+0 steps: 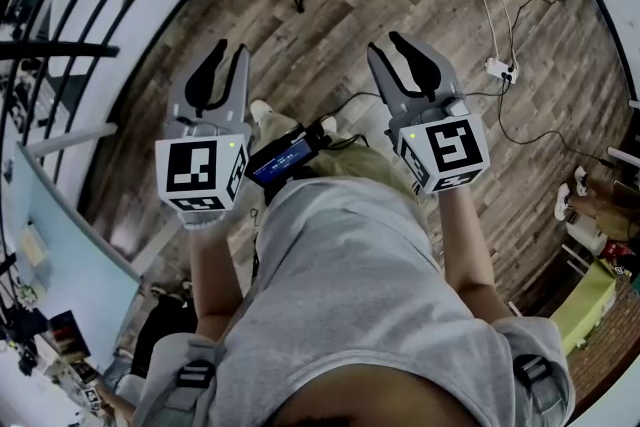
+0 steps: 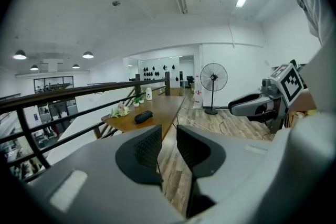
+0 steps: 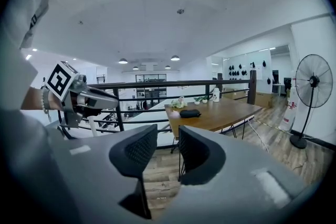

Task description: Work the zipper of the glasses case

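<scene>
Glasses case (image 2: 143,116) lies on a long wooden table (image 2: 160,105) well apart from both grippers. It is one dark oblong case that looks shut, so nothing of its inside shows. In the left gripper view it sits at about eleven o'clock from the jaws, and in the right gripper view at about one o'clock. On the same table, seen from the left gripper, one white bottle (image 2: 149,93) stands upright at twelve o'clock of the case, and its contents cannot be told. Two small pots (image 2: 137,102), each with a green plant, stand between the case and the bottle. One bunch of flowers (image 2: 119,110) lies at ten o'clock of the case. One floor fan (image 2: 212,78) stands on the wooden floor at two o'clock from the jaws, and four round ceiling lamps (image 2: 19,54) hang at nine to ten o'clock of the frame. The person holds two grippers in the air over the floor, side by side. The left gripper (image 2: 168,136) has its jaws apart by a narrow gap, with only floor visible between the ribbed pads. The right gripper (image 3: 168,134) also has its jaws apart, with nothing between them.
</scene>
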{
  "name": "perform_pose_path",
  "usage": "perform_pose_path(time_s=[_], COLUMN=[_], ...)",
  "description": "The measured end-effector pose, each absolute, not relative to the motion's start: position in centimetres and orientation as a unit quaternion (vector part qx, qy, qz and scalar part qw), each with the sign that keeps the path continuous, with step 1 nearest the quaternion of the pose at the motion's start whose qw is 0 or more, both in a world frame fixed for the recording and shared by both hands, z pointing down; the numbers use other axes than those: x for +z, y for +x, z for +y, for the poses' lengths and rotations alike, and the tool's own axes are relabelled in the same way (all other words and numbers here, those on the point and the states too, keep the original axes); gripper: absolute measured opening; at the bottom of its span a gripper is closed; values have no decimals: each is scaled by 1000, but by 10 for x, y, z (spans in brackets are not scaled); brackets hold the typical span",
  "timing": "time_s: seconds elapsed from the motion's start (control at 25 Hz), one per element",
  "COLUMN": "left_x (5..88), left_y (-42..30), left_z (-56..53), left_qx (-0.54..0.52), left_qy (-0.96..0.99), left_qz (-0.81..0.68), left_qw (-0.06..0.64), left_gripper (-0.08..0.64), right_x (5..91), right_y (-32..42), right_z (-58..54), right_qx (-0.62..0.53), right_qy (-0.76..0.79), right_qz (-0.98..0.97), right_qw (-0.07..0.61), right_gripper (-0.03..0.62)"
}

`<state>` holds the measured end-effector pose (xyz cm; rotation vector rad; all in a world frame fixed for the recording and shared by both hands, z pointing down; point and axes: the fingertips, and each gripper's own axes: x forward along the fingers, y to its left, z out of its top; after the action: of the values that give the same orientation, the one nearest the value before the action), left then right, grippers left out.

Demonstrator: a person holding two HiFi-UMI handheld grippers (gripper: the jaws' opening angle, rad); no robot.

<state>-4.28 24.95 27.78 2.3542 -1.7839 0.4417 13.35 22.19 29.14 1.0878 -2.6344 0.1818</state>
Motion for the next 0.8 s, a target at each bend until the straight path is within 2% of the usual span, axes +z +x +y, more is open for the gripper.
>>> perform_pose_path(time_s=[0.8], left_x=[281], left_y=[-41], left_z=[180], left_qx=[145], left_qy=[802], left_qz=[-573], left_qw=[80], left_gripper=[123], right_x=[305], right_y=[149], right_z=[173], right_qx=[89], right_qy=[419], right_qz=[-892], right_qw=[143], right_gripper=[132])
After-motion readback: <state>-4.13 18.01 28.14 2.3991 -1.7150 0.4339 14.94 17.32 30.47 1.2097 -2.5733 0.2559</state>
